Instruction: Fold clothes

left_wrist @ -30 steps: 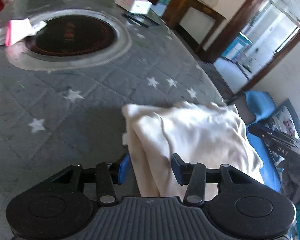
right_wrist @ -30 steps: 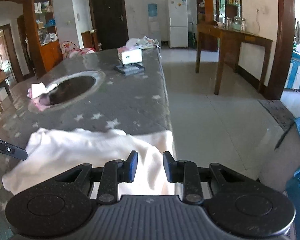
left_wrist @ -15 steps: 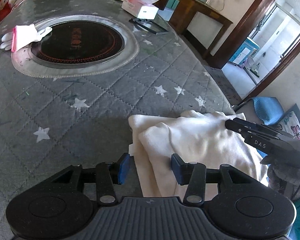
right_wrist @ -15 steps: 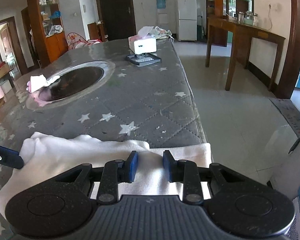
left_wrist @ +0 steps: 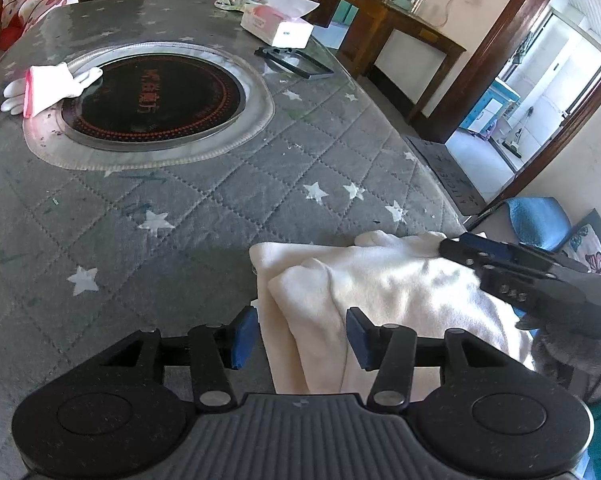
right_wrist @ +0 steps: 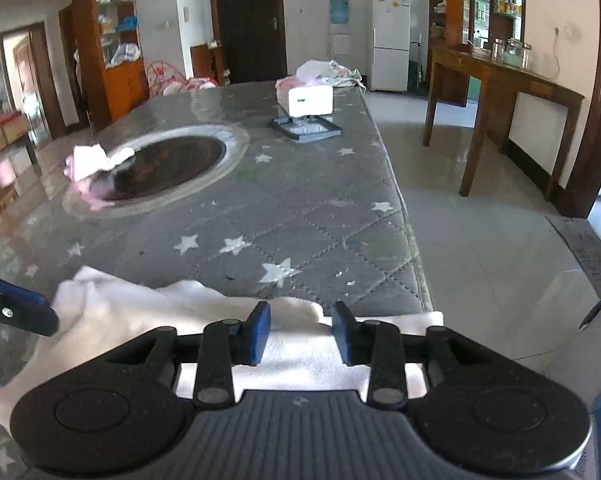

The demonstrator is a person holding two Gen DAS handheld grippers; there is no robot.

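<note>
A cream white garment [left_wrist: 380, 292] lies folded in layers at the near corner of the grey star-quilted table [left_wrist: 204, 208]. My left gripper [left_wrist: 300, 334] is open, its blue pads straddling the garment's near edge. In the right wrist view the garment [right_wrist: 140, 312] lies under my right gripper [right_wrist: 300, 334], which is open with the cloth's edge between its pads. The right gripper also shows in the left wrist view [left_wrist: 512, 268], over the garment's right side. The left gripper's tip shows at the left edge of the right wrist view [right_wrist: 16, 308].
A round black hotplate [left_wrist: 152, 100] is set in the table, with white-and-pink gloves [left_wrist: 44, 88] on its rim. A tissue box [left_wrist: 276, 24] and a black tray [left_wrist: 294, 62] lie farther back. The table edge [right_wrist: 416, 264] drops to tiled floor. A wooden side table [right_wrist: 500, 80] stands at the right.
Both grippers have pulled back and risen a little, so more of the table shows. The right gripper's jaws have spread wider. The garment stays folded at the table corner.
</note>
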